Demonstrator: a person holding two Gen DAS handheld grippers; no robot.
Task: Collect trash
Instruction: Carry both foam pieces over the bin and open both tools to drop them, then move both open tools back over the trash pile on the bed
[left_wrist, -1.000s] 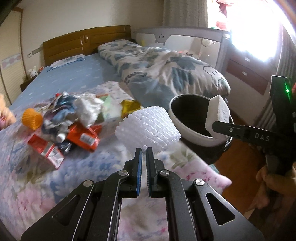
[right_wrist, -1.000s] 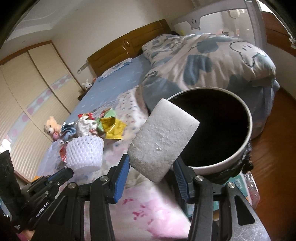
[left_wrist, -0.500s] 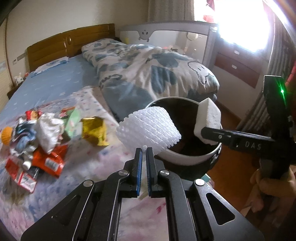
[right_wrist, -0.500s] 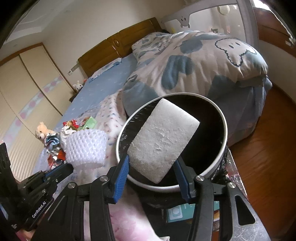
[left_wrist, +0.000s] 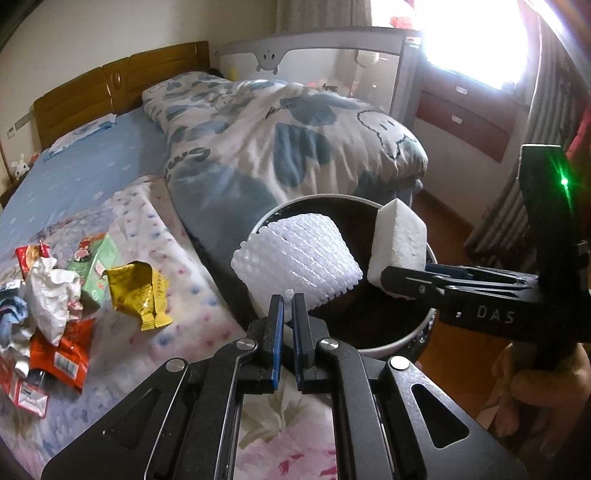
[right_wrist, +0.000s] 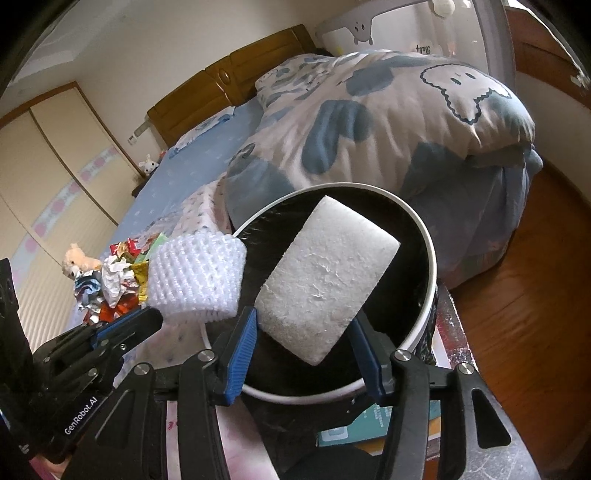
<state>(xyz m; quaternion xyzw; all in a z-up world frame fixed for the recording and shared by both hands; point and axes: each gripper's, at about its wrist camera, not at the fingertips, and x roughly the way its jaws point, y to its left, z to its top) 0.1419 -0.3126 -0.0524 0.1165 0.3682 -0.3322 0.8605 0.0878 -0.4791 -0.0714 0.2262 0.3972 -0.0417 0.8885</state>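
The left gripper (left_wrist: 287, 301) is pinching the white foam net (left_wrist: 299, 266) by its lower edge, its jaws nearly closed on the thin mesh. It is holding the net over the near-left rim of the bin (left_wrist: 413, 334), which is standing just off the bed's (left_wrist: 92, 177) foot edge. In the right wrist view the net (right_wrist: 197, 278) is hanging at the bin's (right_wrist: 430, 258) left rim, partly over the dark opening and partly outside it.

The right gripper (right_wrist: 301, 345) is gripping a white foam block (right_wrist: 325, 284) between its blue pads (right_wrist: 238, 360), the jaws standing wide apart to span the block's width. The block is sitting tilted above the bin's opening. In the left wrist view the block (left_wrist: 399, 240) is showing at the bin's right rim, just beside the net but not touching it.

More trash (left_wrist: 55, 295) is lying in a heap near the bed's left edge: a gold wrapper (left_wrist: 136, 291), crumpled white paper (left_wrist: 51, 295), a green packet (left_wrist: 96, 267) and red wrappers (left_wrist: 61, 354). A patterned duvet (left_wrist: 295, 140) is bunched along the bed's right side, reaching down behind the bin
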